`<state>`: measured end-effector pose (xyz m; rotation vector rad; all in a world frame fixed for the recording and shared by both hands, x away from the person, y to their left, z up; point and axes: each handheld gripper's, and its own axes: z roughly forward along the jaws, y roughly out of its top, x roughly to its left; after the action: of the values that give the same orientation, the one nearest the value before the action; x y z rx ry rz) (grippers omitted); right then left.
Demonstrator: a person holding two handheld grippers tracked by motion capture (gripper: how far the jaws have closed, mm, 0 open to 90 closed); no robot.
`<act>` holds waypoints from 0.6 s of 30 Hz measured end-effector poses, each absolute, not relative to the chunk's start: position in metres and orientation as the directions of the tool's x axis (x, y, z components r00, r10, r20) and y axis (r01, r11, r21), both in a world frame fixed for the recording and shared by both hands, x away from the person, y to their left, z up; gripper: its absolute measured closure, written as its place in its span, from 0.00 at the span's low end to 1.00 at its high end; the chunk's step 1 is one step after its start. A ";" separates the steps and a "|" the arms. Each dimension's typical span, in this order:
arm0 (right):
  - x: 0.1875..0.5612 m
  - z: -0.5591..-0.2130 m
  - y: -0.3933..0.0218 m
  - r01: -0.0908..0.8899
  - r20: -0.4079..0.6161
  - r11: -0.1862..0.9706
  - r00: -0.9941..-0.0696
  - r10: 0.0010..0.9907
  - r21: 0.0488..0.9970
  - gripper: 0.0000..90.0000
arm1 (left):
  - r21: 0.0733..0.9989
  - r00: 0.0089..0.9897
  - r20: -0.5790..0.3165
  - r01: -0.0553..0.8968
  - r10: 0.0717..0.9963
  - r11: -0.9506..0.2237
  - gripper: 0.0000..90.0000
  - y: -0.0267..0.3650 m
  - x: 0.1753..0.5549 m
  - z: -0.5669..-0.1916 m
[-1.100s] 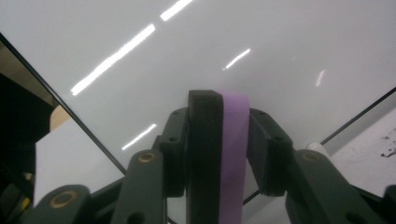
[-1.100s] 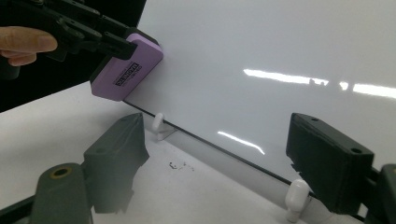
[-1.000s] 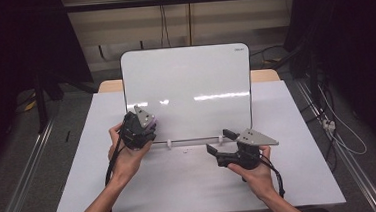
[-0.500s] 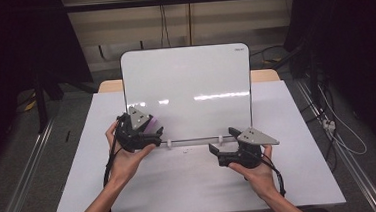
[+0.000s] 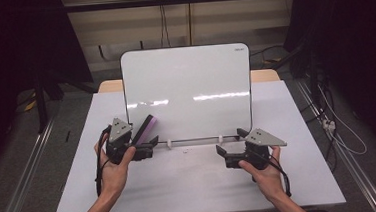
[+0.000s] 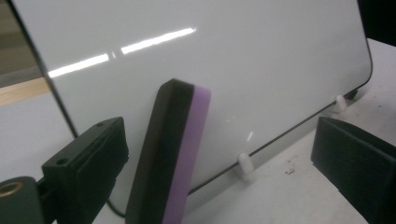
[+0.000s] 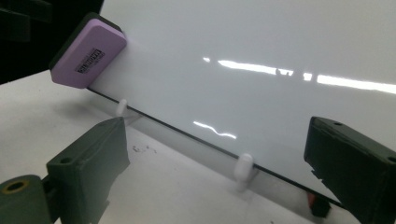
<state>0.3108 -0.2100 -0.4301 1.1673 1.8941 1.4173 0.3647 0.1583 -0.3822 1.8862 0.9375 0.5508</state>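
Observation:
A white whiteboard (image 5: 187,86) stands upright across the middle of the table (image 5: 191,186). A purple eraser (image 5: 145,129) with a black felt layer clings to its lower left corner, tilted. My left gripper (image 5: 149,148) is open just below and in front of the eraser. In the left gripper view the eraser (image 6: 173,158) stands ahead between the wide-apart jaws, touching neither. My right gripper (image 5: 225,157) is open too, pointing left at the board's bottom edge with nothing in it. The right gripper view shows the eraser (image 7: 88,53) far off at the upper left.
Small white pegs (image 5: 169,143) hold the board's bottom edge above the table. Dark crumbs (image 7: 142,149) lie on the table before it. A small red thing (image 7: 317,205) sits under the board's right end. Cables (image 5: 337,125) trail on the floor to the right.
My left gripper has drawn back to the left and toward the person, and the eraser now shows free on the board. The right gripper has drifted slightly right and nearer.

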 end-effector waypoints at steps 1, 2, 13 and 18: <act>0.310 -0.431 -0.213 0.340 0.096 0.092 -0.499 0.861 0.936 0.06 | 0.888 0.603 -0.023 0.378 0.797 -0.260 0.05 0.160 0.363 -0.384; 0.309 -0.431 -0.215 0.342 0.097 0.091 -0.496 0.863 0.935 0.06 | 0.891 0.601 -0.023 0.375 0.799 -0.257 0.05 0.163 0.361 -0.385; 0.299 -0.433 -0.235 0.355 0.078 0.099 -0.453 0.888 0.930 0.06 | 0.879 0.564 -0.047 0.415 0.824 -0.234 0.05 0.191 0.341 -0.400; 0.294 -0.435 -0.245 0.363 0.064 0.106 -0.429 0.901 0.926 0.07 | 0.875 0.559 -0.029 0.415 0.829 -0.249 0.05 0.200 0.330 -0.403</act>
<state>0.2941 -0.2451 -0.4345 1.2292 1.8549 1.3092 0.3296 0.2000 -0.4032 1.8675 1.0136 0.5617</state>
